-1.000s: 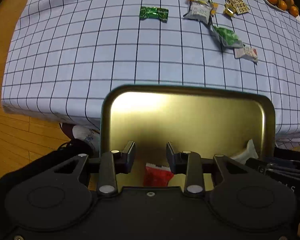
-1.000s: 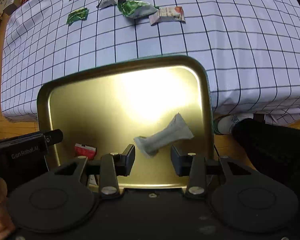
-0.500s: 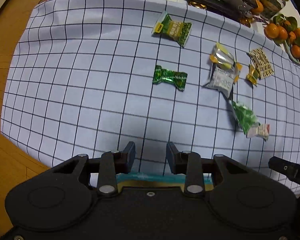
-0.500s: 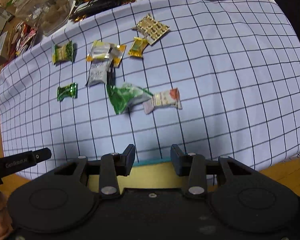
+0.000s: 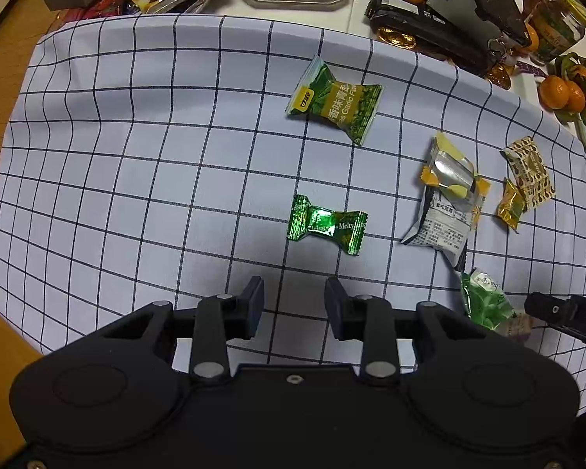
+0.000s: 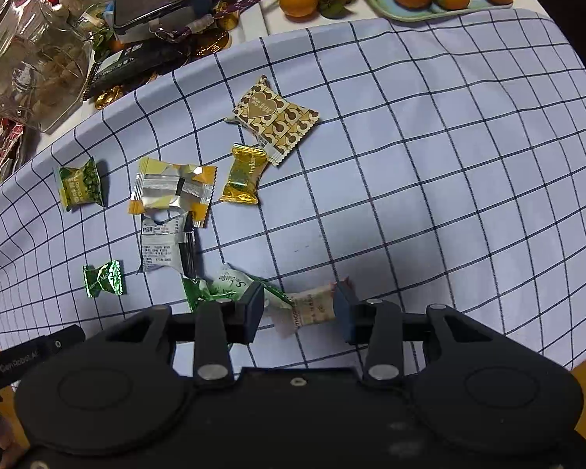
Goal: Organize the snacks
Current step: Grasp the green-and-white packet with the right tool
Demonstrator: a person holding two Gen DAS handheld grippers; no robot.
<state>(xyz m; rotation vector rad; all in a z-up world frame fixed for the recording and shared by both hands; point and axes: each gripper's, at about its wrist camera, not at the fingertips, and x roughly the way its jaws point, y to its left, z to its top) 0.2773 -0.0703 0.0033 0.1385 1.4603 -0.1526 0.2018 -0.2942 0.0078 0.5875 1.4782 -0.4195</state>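
Eight wrapped snacks (image 6: 275,121) on one checked cloth (image 6: 449,176).

Both grippers left the gold tray: left gripper (image 5: 294,300) near green candy (image 5: 326,224), right gripper (image 6: 299,308) straddling beige packet (image 6: 310,308).

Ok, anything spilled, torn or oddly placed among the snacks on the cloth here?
Nothing spilled or visibly torn. The only untidy spot: the silver-and-yellow packet lies overlapping the white printed packet, whose lower edge touches the green pouch. The other snacks lie apart.
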